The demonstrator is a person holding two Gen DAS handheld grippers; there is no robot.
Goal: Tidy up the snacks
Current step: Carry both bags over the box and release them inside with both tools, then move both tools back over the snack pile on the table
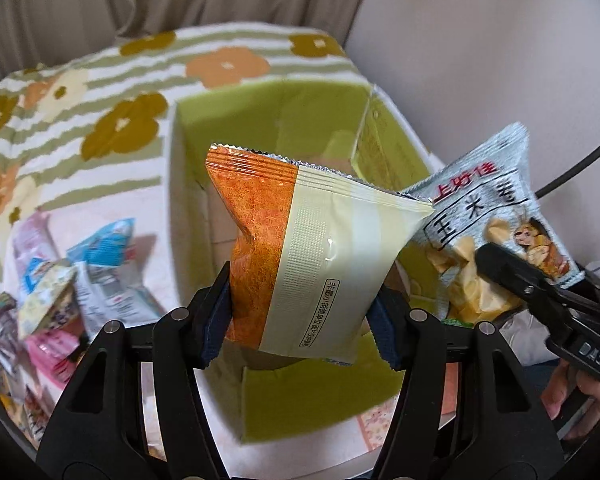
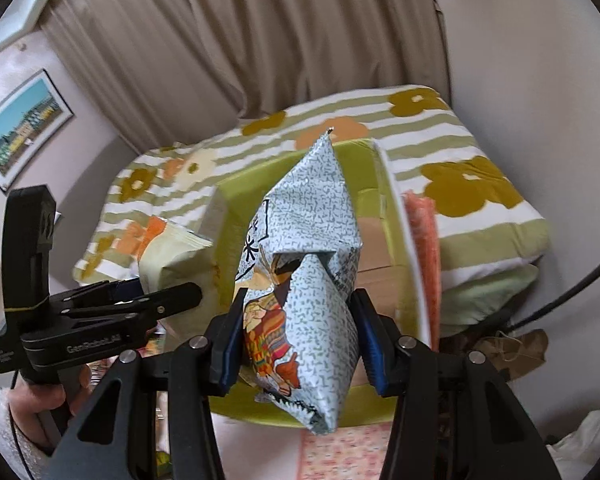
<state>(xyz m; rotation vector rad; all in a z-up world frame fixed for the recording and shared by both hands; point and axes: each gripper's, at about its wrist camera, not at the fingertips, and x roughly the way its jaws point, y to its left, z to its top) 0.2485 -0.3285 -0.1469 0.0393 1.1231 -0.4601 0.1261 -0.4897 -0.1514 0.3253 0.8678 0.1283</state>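
Snack packets are held above an open green box point(image 1: 300, 408), one in each pair of tongs. Left tongs point(image 1: 300, 312) are clamped on an orange-and-cream packet point(image 1: 300, 248), their blue pads point(image 1: 216, 320) pressing its two sides near the lower end; the packet stands nearly upright with its crimped seal at 12 o'clock. Right tongs point(image 2: 296, 344) are clamped on a pale blue packet point(image 2: 312, 264) printed with red lettering and a cartoon figure; its pointed corner rises toward 12 o'clock. In the left wrist view, this blue packet point(image 1: 492, 232) appears at 3 o'clock of the orange one, just beside it, with the right tongs point(image 1: 500, 268) entering from 4 o'clock. In the right wrist view, the left tongs point(image 2: 140, 296) and the hand point(image 2: 40, 404) gripping them lie at 9 o'clock. A heap of other packets point(image 1: 60, 280) rests at 9 o'clock of the box. Beyond the box, at 12 o'clock, lies a flowered striped blanket point(image 1: 112, 92) in front of a beige curtain point(image 2: 260, 40). A framed picture point(image 2: 20, 128) hangs at 10 o'clock in the right wrist view.
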